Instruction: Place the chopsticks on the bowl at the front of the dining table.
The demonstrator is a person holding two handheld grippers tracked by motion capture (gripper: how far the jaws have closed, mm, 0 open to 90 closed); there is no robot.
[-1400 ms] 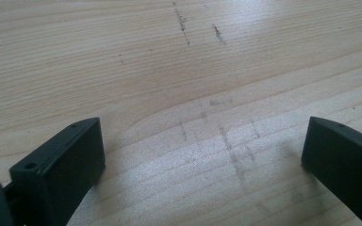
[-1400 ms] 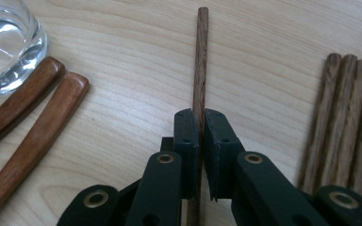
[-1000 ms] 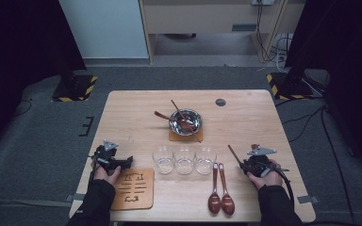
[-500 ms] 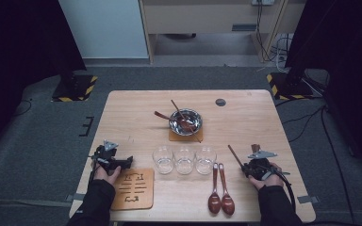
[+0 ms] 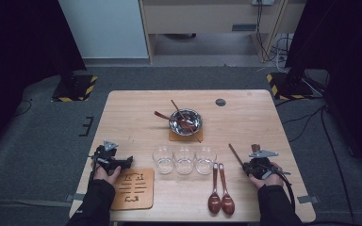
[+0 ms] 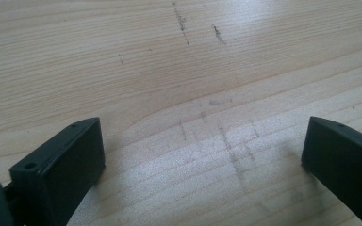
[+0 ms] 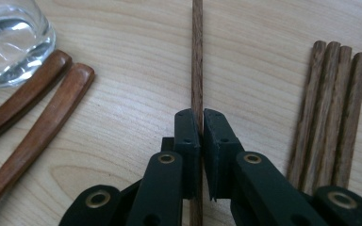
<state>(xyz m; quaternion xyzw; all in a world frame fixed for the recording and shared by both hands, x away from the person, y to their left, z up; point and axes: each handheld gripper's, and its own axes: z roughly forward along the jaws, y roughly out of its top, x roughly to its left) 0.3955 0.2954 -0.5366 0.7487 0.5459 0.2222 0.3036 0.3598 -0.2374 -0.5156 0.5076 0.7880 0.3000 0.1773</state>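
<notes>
Gripping one chopstick [image 7: 197,56], right tongs [image 7: 201,117]; four chopsticks [image 7: 331,108] beside.

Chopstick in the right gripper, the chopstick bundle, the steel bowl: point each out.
held chopstick [image 7: 197,56], right gripper view, bare shaft above the jaws.
chopstick bundle [image 7: 332,108], right gripper view, mid-length of the four sticks.
steel bowl [image 5: 185,121], high view, inner wall beside the utensils.

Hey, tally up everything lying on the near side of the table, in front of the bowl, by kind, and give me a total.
Glasses: 3
Wooden spoons: 2
Chopsticks: 5, counting the held chopstick clamped in the right gripper and the four loose chopsticks beside it
Slotted wooden board: 1
Total: 11
</notes>
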